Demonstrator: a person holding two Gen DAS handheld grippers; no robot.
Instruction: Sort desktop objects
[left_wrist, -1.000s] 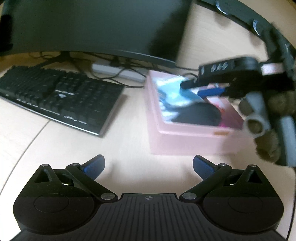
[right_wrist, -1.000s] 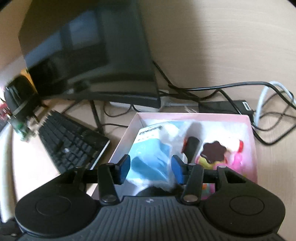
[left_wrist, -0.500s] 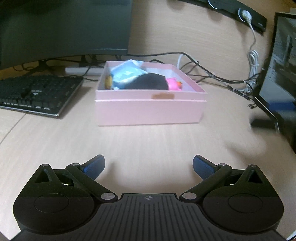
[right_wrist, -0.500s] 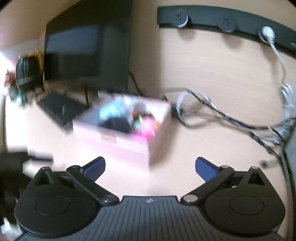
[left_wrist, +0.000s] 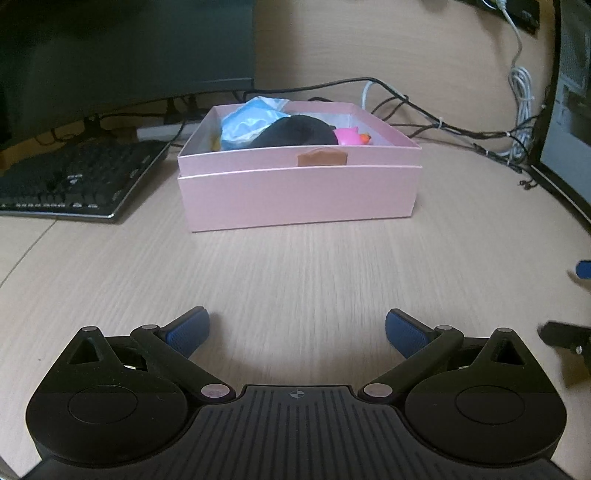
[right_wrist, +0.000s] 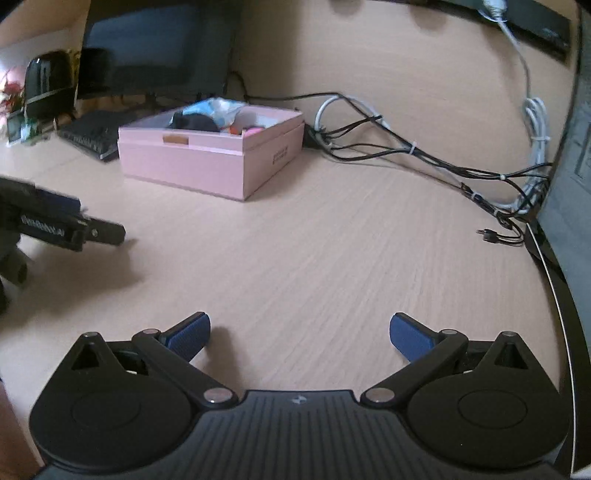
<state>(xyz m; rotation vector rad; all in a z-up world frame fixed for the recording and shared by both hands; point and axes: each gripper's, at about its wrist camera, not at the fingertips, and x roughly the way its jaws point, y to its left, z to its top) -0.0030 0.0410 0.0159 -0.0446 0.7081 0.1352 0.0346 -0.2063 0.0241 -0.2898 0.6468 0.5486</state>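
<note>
The pink box (left_wrist: 299, 192) is sitting on the tabletop (left_wrist: 295, 266) just beside the keyboard (left_wrist: 74, 181) and in front of the monitor (left_wrist: 122, 48), holding the sorted things: a blue packet (left_wrist: 247, 122), a rounded black object (left_wrist: 299, 131) and a small pink toy (left_wrist: 349, 136). The box is looking like thin card, light and easily dented, so any shifting is best done by pinching a side wall low down or pushing at a corner rather than squeezing the rim. The packet is looking soft and crinkly, likely slippery, and best taken by a bunched edge; the black object is appearing firmer and smooth, wanting a grip across its narrow width. The left claw (left_wrist: 297, 328) is hovering over bare tabletop with its jaws spread wide and nothing between them, and the right claw (right_wrist: 300, 332) is likewise spread and empty, well apart from the box. Compared with a second ago, the right claw is no longer hanging half closed over the box interior by the packet; both claws are now sitting farther back, with the whole box in view ahead.
</note>
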